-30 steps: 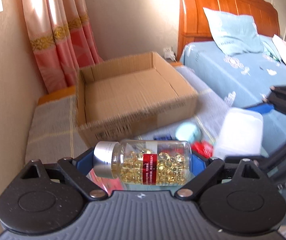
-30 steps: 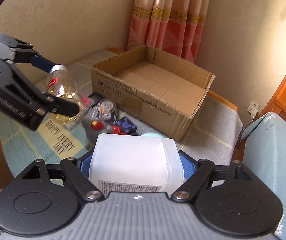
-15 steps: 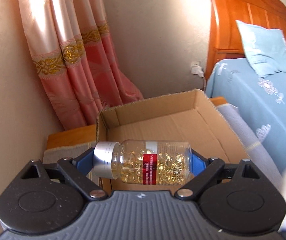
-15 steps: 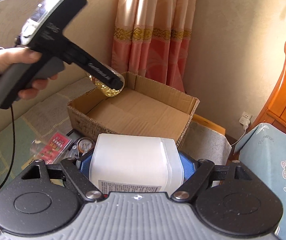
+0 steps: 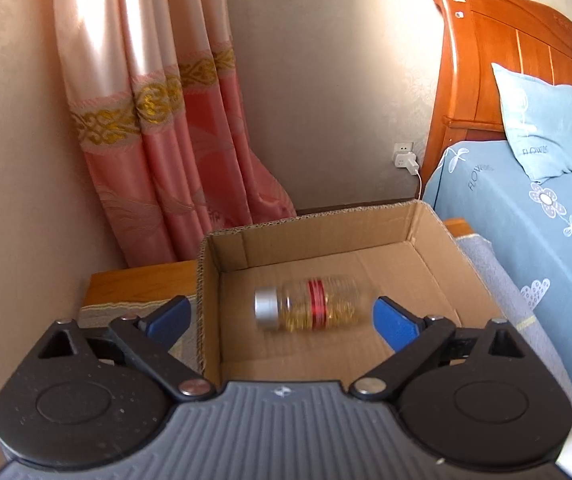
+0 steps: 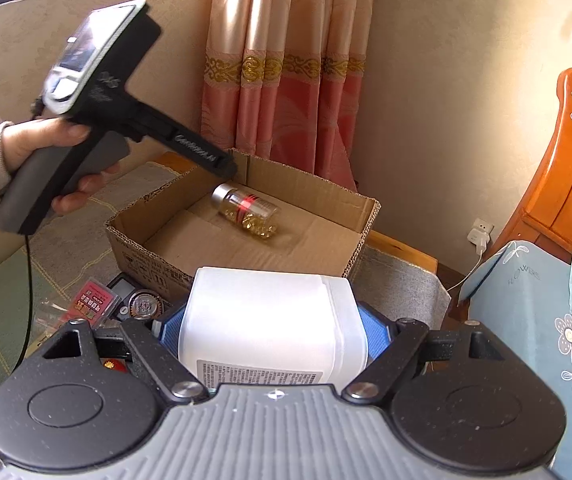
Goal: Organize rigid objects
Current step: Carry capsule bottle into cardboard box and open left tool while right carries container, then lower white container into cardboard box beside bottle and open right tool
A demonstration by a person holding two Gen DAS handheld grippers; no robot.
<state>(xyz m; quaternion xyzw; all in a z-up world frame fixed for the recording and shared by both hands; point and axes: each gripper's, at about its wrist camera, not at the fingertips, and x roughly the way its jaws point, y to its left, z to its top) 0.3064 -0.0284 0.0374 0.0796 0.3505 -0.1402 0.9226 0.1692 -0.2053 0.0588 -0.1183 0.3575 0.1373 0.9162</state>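
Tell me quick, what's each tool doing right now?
Left tool: jaws opening, empty; clear capsule bottle with silver cap has dropped free into the cardboard box.
Right tool: closed on white plastic jar.

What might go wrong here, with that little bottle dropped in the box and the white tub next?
The capsule bottle lies on its side, blurred, so it may roll across the cardboard box. The left gripper, jaws opening, hangs over the box where the right gripper's white tub probably goes; they might collide.
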